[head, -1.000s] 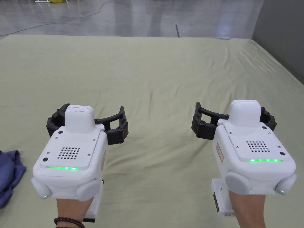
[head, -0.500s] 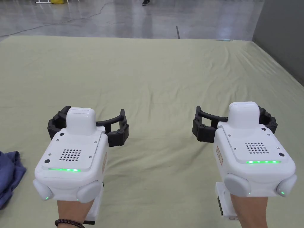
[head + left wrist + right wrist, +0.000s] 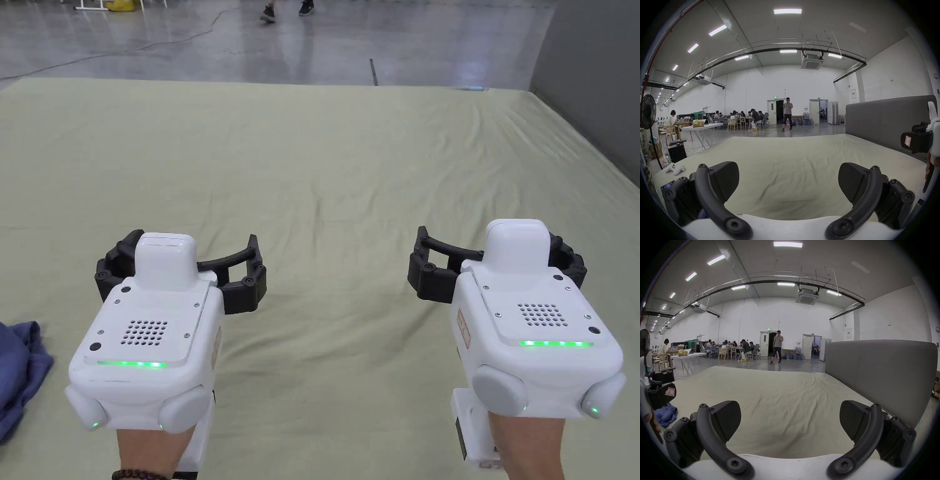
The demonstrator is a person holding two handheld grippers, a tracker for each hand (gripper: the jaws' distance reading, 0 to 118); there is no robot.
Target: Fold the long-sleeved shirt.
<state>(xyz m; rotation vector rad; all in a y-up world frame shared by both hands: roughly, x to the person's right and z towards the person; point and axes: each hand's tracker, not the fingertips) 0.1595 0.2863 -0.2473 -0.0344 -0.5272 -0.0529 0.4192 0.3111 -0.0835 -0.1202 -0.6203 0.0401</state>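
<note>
A crumpled blue garment (image 3: 19, 369) lies at the left edge of the bed, partly cut off by the frame; in the right gripper view the blue garment (image 3: 666, 414) shows at the lower left. My left gripper (image 3: 184, 250) hovers over the sheet to the right of it, open and holding nothing. My right gripper (image 3: 494, 247) is level with it farther right, also open and holding nothing. In each gripper view the jaws stand wide apart, left gripper (image 3: 787, 178) and right gripper (image 3: 790, 417), with bare sheet between them.
A wide bed with a pale green sheet (image 3: 325, 156) stretches ahead. A grey headboard (image 3: 875, 369) runs along its right side. A white controller (image 3: 675, 168) lies near the bed's left edge. A person (image 3: 787, 113) walks on the floor beyond the bed.
Both grippers stay open and nearly still over the sheet. A walking person's feet have come into the head view beyond the far edge of the bed.
</note>
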